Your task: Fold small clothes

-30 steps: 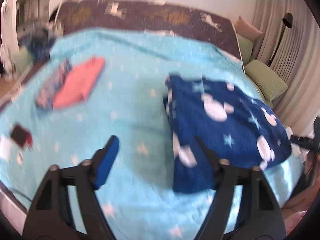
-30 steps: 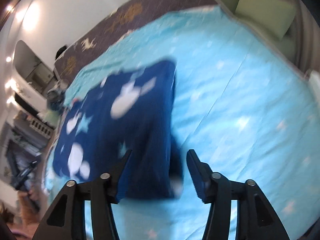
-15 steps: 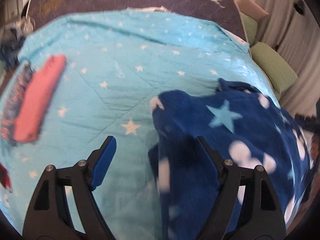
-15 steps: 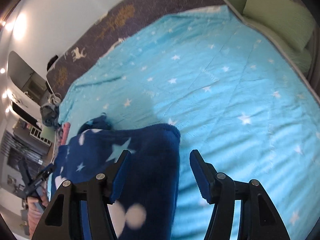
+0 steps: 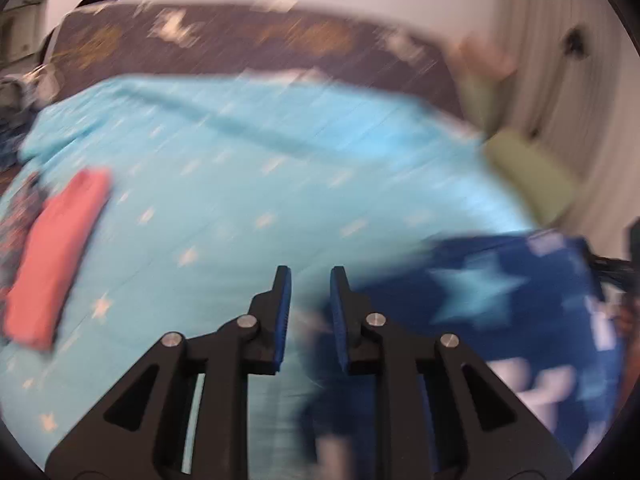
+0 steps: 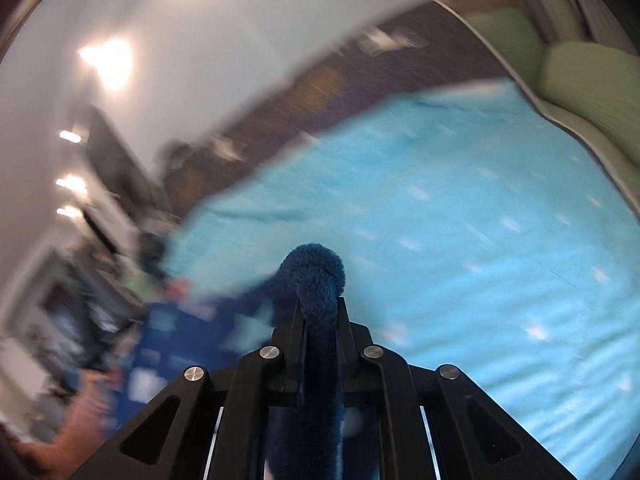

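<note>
A dark blue fleece garment with pale stars and white blobs [image 5: 500, 320] lies at the right of the light blue star bedspread [image 5: 260, 184]. My left gripper [image 5: 308, 276] sits just left of its edge, jaws narrowed to a small gap with nothing between them. My right gripper [image 6: 318, 304] is shut on a bunched fold of the same blue fleece [image 6: 316, 272], which hangs off to the left [image 6: 180, 332]. Both views are motion-blurred.
A folded coral-pink garment [image 5: 56, 252] and a patterned dark one beside it lie at the bed's left. A brown deer-print headboard [image 5: 248, 44] runs across the back. Green cushions [image 6: 592, 84] line the right side; furniture stands at the left.
Both grippers were wide open over the blue garment. My right gripper has closed on a fold of it and lifted. My left gripper's jaws have narrowed, and it has moved left of the garment.
</note>
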Tool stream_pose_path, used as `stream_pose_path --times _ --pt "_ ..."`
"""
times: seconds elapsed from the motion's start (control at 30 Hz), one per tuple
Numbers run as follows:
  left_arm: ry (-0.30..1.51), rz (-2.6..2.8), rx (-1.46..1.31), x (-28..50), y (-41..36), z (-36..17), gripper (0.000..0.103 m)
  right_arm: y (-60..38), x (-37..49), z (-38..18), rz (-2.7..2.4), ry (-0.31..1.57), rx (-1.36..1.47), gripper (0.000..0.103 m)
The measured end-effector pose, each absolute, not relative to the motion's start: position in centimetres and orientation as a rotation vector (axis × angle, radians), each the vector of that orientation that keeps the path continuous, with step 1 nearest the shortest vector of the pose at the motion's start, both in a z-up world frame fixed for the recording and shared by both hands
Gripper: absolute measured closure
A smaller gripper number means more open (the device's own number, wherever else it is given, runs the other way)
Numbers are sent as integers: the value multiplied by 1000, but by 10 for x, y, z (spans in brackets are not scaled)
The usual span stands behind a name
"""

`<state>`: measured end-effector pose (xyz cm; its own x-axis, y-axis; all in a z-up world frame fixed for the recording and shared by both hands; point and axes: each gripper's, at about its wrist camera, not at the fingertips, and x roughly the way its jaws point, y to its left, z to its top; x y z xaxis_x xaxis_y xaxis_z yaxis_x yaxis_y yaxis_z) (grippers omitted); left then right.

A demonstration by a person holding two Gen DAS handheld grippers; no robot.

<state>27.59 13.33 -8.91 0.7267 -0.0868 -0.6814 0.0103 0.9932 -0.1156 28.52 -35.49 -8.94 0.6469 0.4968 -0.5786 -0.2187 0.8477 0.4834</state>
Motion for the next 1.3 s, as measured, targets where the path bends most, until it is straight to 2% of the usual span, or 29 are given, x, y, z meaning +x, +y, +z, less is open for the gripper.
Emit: stream_pose_path --times 0.07,0.1,0.17,0.23,0.27,0.37,0.47,0.53,0.6,0.7,0.77,0.83,0.9,1.13,1.3 --pt "864 -19 -126 284 139 -114 81 -357 301 -129 287 947 383 85" --pt "888 -23 -182 280 144 -120 81 -359 301 -141 234 993 380 78" --pt "847 -35 -258 263 154 -115 80 -363 287 -139 221 953 391 74" --pt "808 -19 -239 244 159 -100 68 -369 269 -122 195 897 370 65" --pt "789 -6 -223 235 158 -92 66 -372 263 -113 175 875 357 63" --pt "723 -5 -193 204 159 -62 58 -369 237 -80 183 801 324 62" --pt "652 -95 -192 172 147 -39 46 -353 208 -55 327 752 332 62" --pt "615 -196 -192 150 130 -35 33 -330 193 -55 463 751 369 62" --pt "631 -251 -174 144 113 -43 26 -306 183 -67 566 802 402 62" --pt "756 -100 44 148 82 -89 24 -277 184 -108 454 946 330 62" --pt "781 -44 91 142 78 -116 23 -264 173 -119 375 929 267 63" --pt "761 -41 -11 130 90 -106 24 -252 152 -107 323 890 190 60" --pt "766 -37 -87 122 103 -97 24 -244 126 -91 319 852 136 52" --pt "723 -14 -54 80 104 -83 21 -217 66 -70 438 798 71 51" --pt "735 -17 -58 64 107 -87 20 -189 56 -75 515 797 51 50"
